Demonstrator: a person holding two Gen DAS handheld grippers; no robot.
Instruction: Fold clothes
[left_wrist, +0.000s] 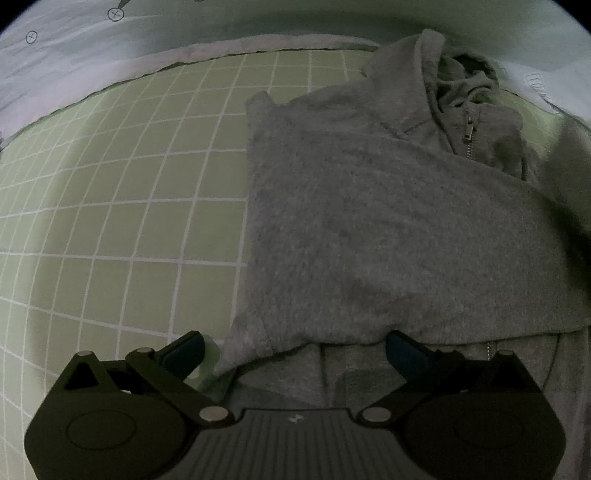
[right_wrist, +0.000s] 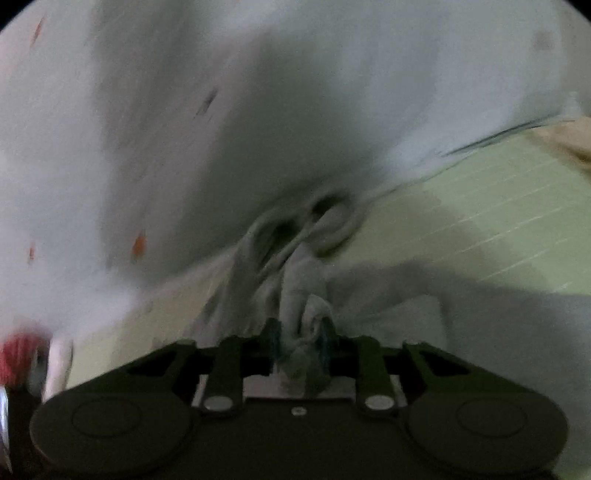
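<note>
Nearest my lens, my left gripper (left_wrist: 295, 345) hangs spread wide and empty at the bottom of its view, over the lower edge of the grey fleece zip-up hoodie (left_wrist: 388, 229), which fills the right half of the frame on the pale green gridded mat (left_wrist: 122, 192), one panel already laid across its front. My right gripper (right_wrist: 298, 338) is clenched on a bunched grey fold, probably the same hoodie. That view is blurred; a fast pull could slip the cloth or drag the laid panel askew
</note>
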